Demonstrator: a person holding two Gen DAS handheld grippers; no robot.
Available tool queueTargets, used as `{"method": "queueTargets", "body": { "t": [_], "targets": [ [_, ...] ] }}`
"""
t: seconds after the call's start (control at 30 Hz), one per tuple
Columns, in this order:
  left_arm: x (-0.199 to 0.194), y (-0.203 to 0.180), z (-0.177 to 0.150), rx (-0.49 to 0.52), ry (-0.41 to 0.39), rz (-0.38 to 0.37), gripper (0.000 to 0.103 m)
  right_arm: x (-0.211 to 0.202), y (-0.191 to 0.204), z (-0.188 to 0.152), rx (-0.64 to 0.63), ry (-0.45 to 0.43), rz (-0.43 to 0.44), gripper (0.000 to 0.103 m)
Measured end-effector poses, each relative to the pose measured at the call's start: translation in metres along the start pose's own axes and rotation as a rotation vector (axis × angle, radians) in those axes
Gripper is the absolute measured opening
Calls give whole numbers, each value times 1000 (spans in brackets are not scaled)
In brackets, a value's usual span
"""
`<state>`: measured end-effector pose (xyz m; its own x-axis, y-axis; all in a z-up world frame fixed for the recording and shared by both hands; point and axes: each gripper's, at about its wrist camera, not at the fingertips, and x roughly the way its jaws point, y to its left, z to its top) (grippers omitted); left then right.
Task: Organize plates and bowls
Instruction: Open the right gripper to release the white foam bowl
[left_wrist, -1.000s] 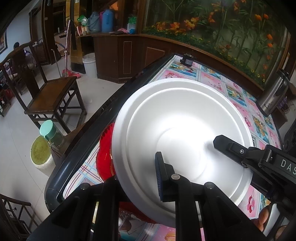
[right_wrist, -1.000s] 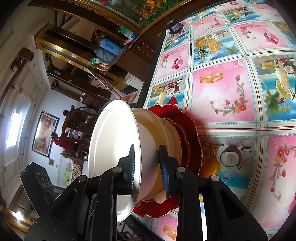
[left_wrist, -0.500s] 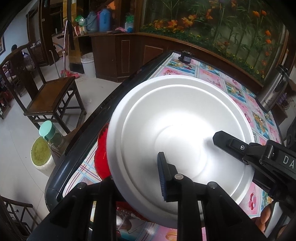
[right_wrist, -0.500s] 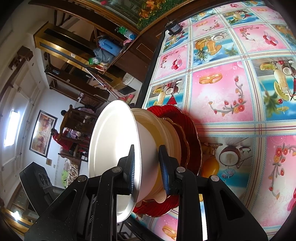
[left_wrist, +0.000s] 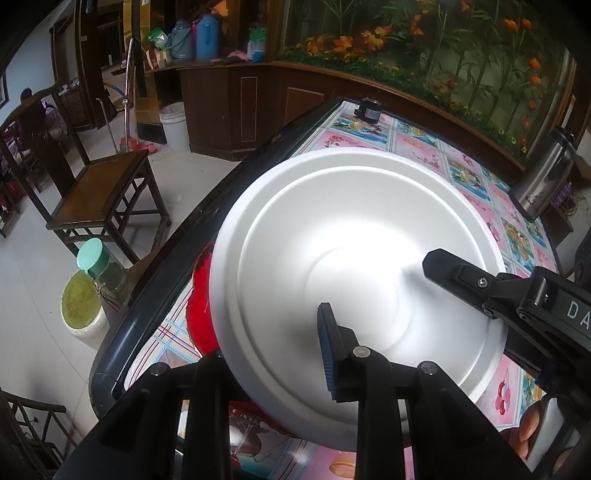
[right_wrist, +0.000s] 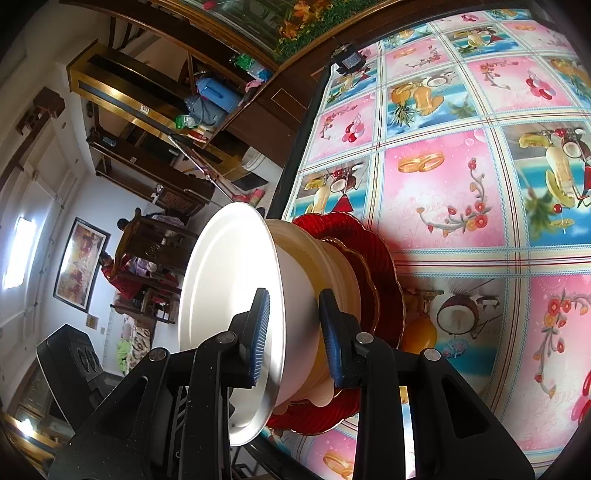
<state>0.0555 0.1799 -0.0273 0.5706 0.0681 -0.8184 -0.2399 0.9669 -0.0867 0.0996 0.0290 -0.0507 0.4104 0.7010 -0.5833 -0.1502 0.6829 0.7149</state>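
Note:
A white bowl (left_wrist: 354, 266) tops a stack at the table's near-left edge: under it a cream bowl (right_wrist: 317, 258), a small red plate (right_wrist: 364, 280) and a large red plate (right_wrist: 384, 254). My right gripper (right_wrist: 293, 332) straddles the white bowl's rim (right_wrist: 221, 306), one finger inside, one outside with a gap to the wall. It appears in the left wrist view (left_wrist: 465, 277) over the bowl. My left gripper (left_wrist: 273, 354) also straddles the near rim; one pad (left_wrist: 327, 350) is inside the bowl, the other finger is hidden below.
The table (right_wrist: 461, 177) has a pink and blue picture cloth and a dark raised edge (left_wrist: 177, 258). A steel flask (left_wrist: 543, 177) stands far right, a small black device (left_wrist: 369, 110) at the far edge. A wooden chair (left_wrist: 99, 192) and jars (left_wrist: 88, 295) stand left.
The white bowl has tilted and shifted slightly in the left wrist view. The right gripper's jaws have spread a little wider around the rim.

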Motion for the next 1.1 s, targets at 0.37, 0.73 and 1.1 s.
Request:
{"method": "queueTargets", "body": {
  "t": [0.37,0.73,1.1],
  "targets": [
    [-22,-10,0,130,-179,296,73,-7,-9,7,18,-59,-55,41],
    [-44,8,9,55,-269,349,76,-34,-28,14,56,-131,-45,40],
    [-47,15,4,35,-273,344,79,-80,-82,22,152,-210,-85,40]
  ]
}}
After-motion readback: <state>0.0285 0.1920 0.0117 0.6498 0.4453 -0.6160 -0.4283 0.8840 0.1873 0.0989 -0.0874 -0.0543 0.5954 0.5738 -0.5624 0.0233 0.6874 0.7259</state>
